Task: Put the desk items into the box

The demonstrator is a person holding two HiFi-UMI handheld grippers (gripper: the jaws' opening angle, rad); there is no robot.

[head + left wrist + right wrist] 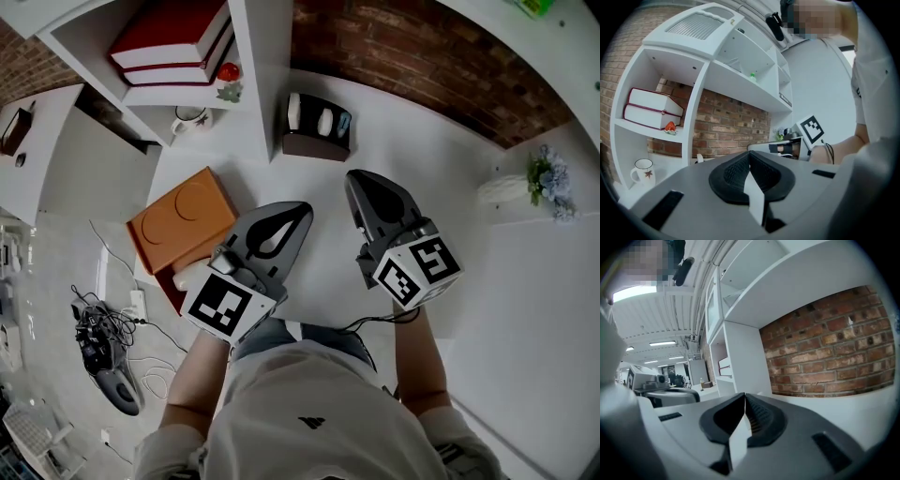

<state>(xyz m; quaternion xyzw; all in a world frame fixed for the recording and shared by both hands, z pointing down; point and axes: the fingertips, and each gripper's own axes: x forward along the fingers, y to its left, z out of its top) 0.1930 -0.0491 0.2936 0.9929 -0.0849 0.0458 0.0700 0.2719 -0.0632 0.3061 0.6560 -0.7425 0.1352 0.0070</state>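
Observation:
An orange box lies flat at the left edge of the white desk. A dark brown holder with white items in it stands at the back of the desk, against the brick wall. My left gripper hovers over the desk just right of the box, shut and empty. My right gripper is beside it, also shut and empty, pointing toward the holder. In the left gripper view the jaws meet with nothing between them. The right gripper view shows the same for its jaws.
A white shelf unit holds red-and-white books, a small red figurine and a mug. A white vase with flowers stands at the desk's right. Cables and gear lie on the floor at left.

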